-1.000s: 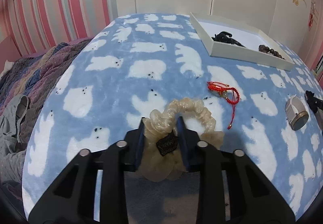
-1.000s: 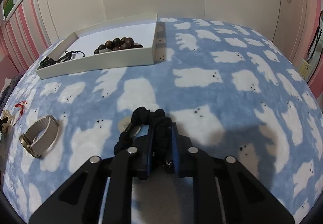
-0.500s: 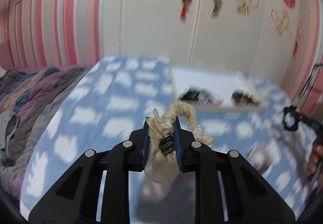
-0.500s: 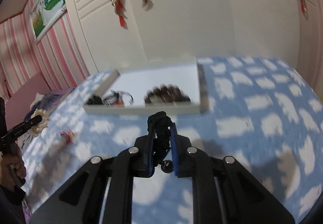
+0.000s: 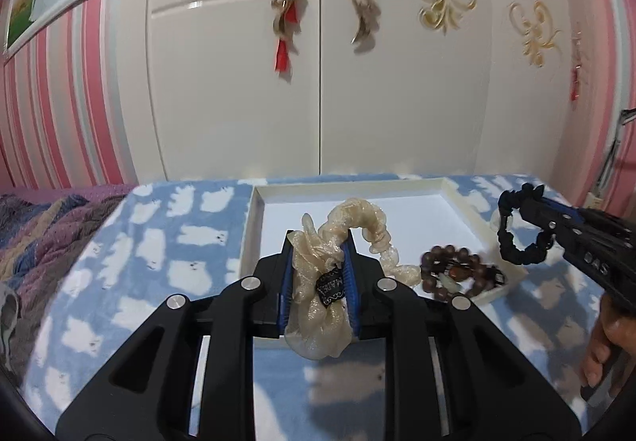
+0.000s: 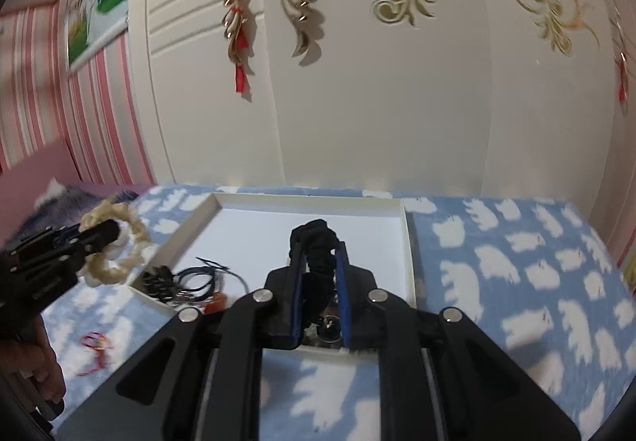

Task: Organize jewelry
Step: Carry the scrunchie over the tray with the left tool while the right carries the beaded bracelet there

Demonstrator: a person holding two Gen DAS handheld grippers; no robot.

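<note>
As both soft hair ties hang over the flat white cardboard tray, they look ready to drop.
The left gripper pinches the frilly cream scrunchie; the right gripper pinches the black fabric scrunchie.

blanket: blue, white bear print | tray: white | scrunchie: translucent beige, black label | second scrunchie: black | bead bracelet: dark brown | wall: pink-white stripes

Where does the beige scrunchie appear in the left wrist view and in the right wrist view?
Left wrist view: the beige scrunchie is at the centre, clamped in the left gripper.
Right wrist view: far left, beside the tray's left edge.
Shared landmark: the white tray.
</note>
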